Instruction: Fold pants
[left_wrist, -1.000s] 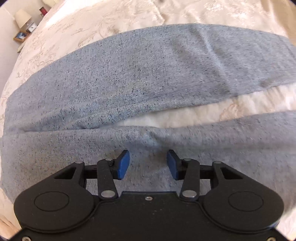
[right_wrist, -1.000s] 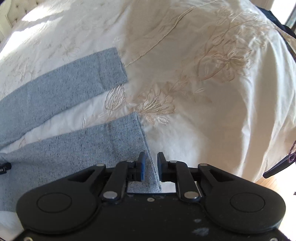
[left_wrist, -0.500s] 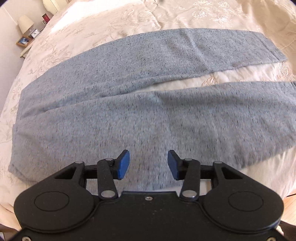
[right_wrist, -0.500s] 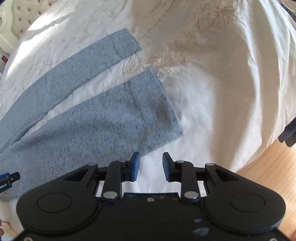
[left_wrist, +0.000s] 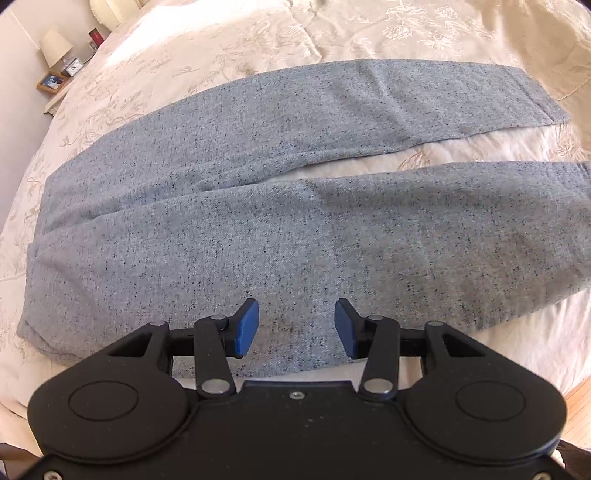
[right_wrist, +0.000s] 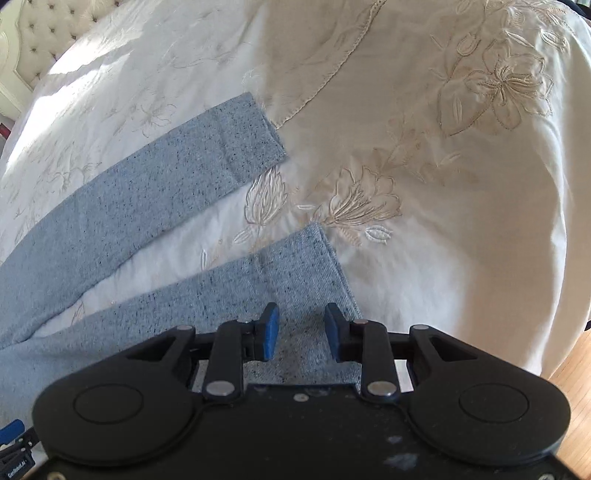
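Grey speckled pants (left_wrist: 258, 229) lie flat on the bed, waist at the left, both legs spread apart toward the right. My left gripper (left_wrist: 295, 328) is open and empty, above the near edge of the near leg around the thigh. In the right wrist view the two leg ends show: the far cuff (right_wrist: 251, 133) and the near cuff (right_wrist: 314, 273). My right gripper (right_wrist: 301, 332) is open and empty, its blue pads over the near leg's cuff end, close to the fabric.
The cream embroidered bedspread (right_wrist: 424, 166) covers the bed. A nightstand with a lamp (left_wrist: 55, 46) stands at the far left. A tufted headboard (right_wrist: 48, 33) is at the back. Wooden floor (right_wrist: 576, 369) shows past the bed's right edge.
My left gripper has pulled back and up, so the whole pants show. My right gripper opened and let go of the near cuff, drew back, then came in over the cuff again.
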